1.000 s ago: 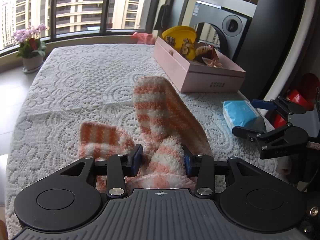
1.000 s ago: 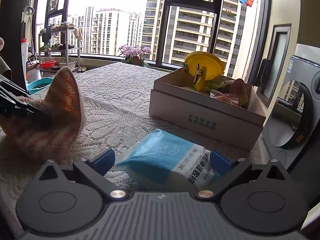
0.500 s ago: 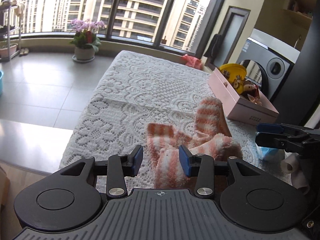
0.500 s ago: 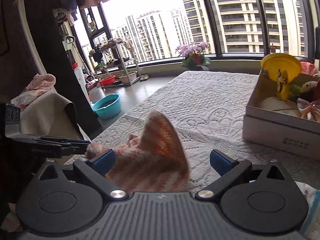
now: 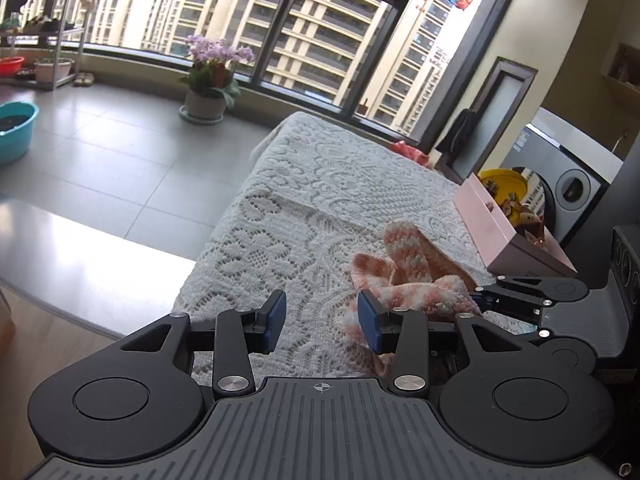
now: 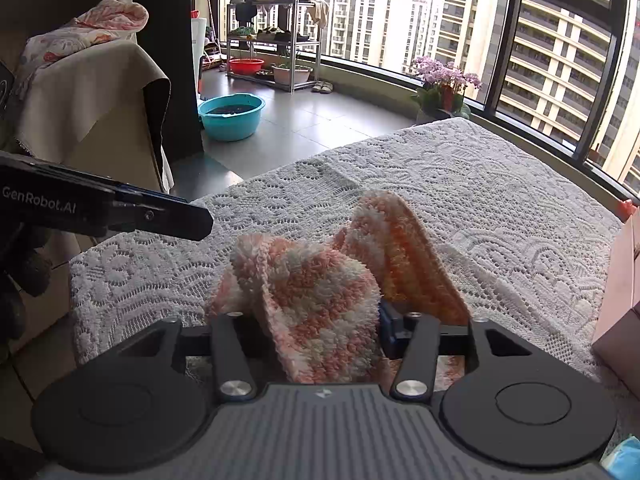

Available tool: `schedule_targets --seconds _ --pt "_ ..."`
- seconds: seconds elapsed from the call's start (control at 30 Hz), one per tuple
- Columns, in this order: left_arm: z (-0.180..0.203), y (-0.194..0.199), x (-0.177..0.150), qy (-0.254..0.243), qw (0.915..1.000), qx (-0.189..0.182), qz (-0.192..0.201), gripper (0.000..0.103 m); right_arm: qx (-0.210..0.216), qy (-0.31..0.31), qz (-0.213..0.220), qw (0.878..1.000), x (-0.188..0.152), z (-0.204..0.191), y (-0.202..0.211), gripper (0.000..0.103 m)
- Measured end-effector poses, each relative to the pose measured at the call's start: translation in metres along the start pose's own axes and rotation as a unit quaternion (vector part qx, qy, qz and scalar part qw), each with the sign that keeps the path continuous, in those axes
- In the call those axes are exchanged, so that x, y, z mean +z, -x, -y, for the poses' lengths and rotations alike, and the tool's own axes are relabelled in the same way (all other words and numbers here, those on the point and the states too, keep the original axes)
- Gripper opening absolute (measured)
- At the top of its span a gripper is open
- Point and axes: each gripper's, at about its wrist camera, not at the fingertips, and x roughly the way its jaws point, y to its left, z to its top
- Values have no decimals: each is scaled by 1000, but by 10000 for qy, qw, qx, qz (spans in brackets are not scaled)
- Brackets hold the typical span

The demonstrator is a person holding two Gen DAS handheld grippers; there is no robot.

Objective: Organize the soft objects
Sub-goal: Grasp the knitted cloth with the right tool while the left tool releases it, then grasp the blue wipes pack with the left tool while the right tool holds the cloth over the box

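A fluffy orange-and-white striped cloth (image 6: 320,304) lies bunched on the lace-covered table (image 6: 460,184); it also shows in the left wrist view (image 5: 416,280). My right gripper (image 6: 320,332) is closed around the near end of the cloth, which fills the gap between its fingers. My left gripper (image 5: 322,320) is open and empty, just left of the cloth over the lace table (image 5: 320,184). It appears from the side in the right wrist view (image 6: 172,216).
A pink box (image 5: 516,236) of toys stands at the table's far right. A blue tissue pack (image 6: 624,460) lies by my right gripper. A flower pot (image 5: 208,96) and a teal basin (image 6: 232,114) stand on the floor beyond the table's left edge.
My left gripper let go of the striped cloth and swung left. My right gripper left the blue tissue pack, swung left and closed on the cloth.
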Motion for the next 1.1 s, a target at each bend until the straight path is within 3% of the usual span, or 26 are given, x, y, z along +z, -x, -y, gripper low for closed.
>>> schedule_targets --seconds 0.13,0.23,0.33,0.47,0.6,0.67,0.8,0.83,0.9,1.03,1.1 --pt "5 -10 -7 -7 9998 -124 -131 43 -219 -340 365 9985 -1 36 43 38" --pt "21 -22 -11 -48 9992 -311 -266 43 -934 -623 718 9911 -16 77 89 38" --pt "46 -33 -15 -319 9960 -689 -469 43 -1903 -980 784 9737 -45 121 125 38" --pt "86 -52 -25 -648 9863 -1232 -884 43 -2737 -1722 431 9453 -96 178 141 38" --pt "127 -72 -37 -858 9712 -1772 -1340 43 -2443 -2246 79 9433 -136 193 133 38" --pt "145 -79 -43 -985 9654 -1905 -1485 43 -1948 -2467 156 9492 -142 184 133 38" --pt "164 -87 -50 -1097 9554 -2118 -1741 43 -317 -2914 351 9554 -122 154 122 38" --pt "165 -87 -51 -1104 9549 -2119 -1761 43 -419 -2790 417 9585 -114 142 117 38" --pt "165 -89 -49 -1099 9591 -1947 -1737 43 -585 -2478 522 9656 -101 126 110 38" --pt "151 -90 -36 -857 9717 -1540 -1576 39 -179 -2622 647 9627 -95 127 103 38" --pt "144 -95 -24 -792 9795 -1285 -1332 39 -475 -2522 754 9636 -95 127 108 38"
